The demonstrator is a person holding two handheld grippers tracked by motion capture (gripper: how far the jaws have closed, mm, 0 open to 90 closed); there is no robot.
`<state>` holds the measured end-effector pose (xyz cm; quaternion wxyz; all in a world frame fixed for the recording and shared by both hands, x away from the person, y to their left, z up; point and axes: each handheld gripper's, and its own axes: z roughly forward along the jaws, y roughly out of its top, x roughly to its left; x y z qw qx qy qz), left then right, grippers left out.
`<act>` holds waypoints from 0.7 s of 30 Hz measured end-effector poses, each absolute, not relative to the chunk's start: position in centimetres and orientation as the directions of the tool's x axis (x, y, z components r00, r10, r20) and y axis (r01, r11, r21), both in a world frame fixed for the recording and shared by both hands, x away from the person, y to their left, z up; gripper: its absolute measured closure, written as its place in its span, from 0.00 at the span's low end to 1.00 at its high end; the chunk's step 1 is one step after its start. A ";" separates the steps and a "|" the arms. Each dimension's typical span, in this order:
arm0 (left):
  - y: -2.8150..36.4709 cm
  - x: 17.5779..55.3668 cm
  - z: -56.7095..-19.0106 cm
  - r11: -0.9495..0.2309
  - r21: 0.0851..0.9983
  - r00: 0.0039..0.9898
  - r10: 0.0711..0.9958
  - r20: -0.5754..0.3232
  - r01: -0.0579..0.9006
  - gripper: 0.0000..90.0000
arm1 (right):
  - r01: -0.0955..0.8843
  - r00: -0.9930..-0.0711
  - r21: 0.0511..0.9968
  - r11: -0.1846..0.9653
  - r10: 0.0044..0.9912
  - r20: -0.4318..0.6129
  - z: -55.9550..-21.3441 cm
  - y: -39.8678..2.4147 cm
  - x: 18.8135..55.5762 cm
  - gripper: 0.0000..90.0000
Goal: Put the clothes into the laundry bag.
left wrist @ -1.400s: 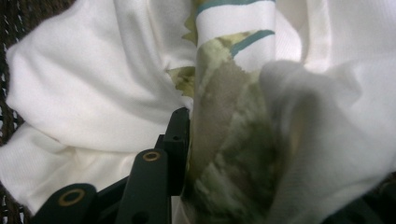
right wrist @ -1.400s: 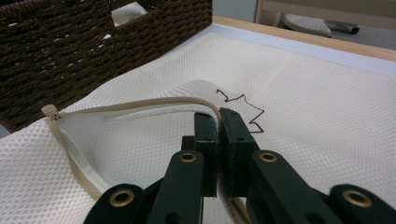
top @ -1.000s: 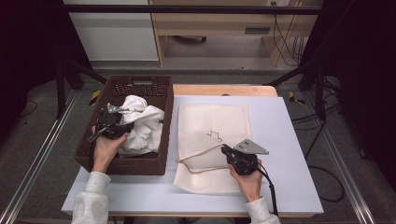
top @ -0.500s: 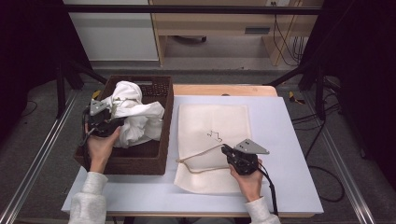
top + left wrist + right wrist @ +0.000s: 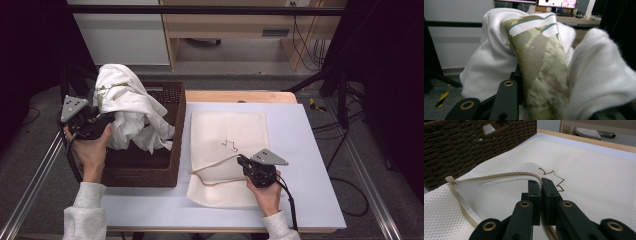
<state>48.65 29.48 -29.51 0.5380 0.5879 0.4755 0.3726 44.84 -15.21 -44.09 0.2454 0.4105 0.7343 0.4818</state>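
The left gripper (image 5: 102, 120) is clamped on a bunch of cloth (image 5: 131, 114), a white piece and a camouflage-print piece (image 5: 541, 70) together, held above the basket (image 5: 172, 150) with its lower folds hanging into it. The mesh bag (image 5: 227, 155) lies flat on the table (image 5: 310, 165), just right of the basket. The right gripper (image 5: 243, 161) has its jaws pinched narrow on the upper zipper edge (image 5: 499, 175) of the bag, lifting that edge so the mouth gapes toward the basket.

The step in hand looks like carrying the cloth into the bag. To do it well, lift the bundle until its tails clear the basket's right wall, or they may drag on the wicker. Keep the right gripper steady and raise the zipper edge a little more so the mouth stays open. Feed the trailing end in first, low and level, pushing deep before letting go. The 2 pieces may part in transit, so keep the clamp firm.
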 end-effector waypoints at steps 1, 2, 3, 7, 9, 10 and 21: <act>29.4 48.4 -29.2 0.035 0.989 0.273 0.959 -0.074 0.145 0.74 | 0.366 -0.543 0.909 0.201 0.839 0.033 -44.1 -15.2 44.8 0.96; 29.4 48.2 -28.8 0.039 0.991 0.275 0.959 -0.074 0.130 0.74 | 0.366 -0.543 0.909 0.200 0.839 0.034 -44.1 -15.2 44.8 0.96; 29.3 48.1 -28.4 0.044 0.992 0.278 0.957 -0.075 0.119 0.74 | 0.366 -0.542 0.909 0.200 0.839 0.034 -44.1 -15.3 44.8 0.96; 29.0 47.2 -26.9 0.046 0.997 0.286 0.956 -0.061 0.058 0.74 | 0.366 -0.543 0.909 0.199 0.839 0.035 -44.1 -15.3 44.8 0.96; 28.8 46.7 -26.2 0.046 0.999 0.289 0.956 -0.051 0.025 0.74 | 0.366 -0.542 0.909 0.198 0.840 0.035 -44.1 -15.3 44.8 0.96; 28.7 46.5 -25.8 0.051 0.999 0.293 0.955 -0.052 0.012 0.74 | 0.366 -0.542 0.909 0.198 0.840 0.035 -44.1 -15.3 44.8 0.96; 27.1 43.8 -21.9 0.090 0.988 0.353 0.935 -0.041 -0.124 0.74 | 0.364 -0.541 0.912 0.191 0.840 0.039 -44.0 -15.4 44.8 0.96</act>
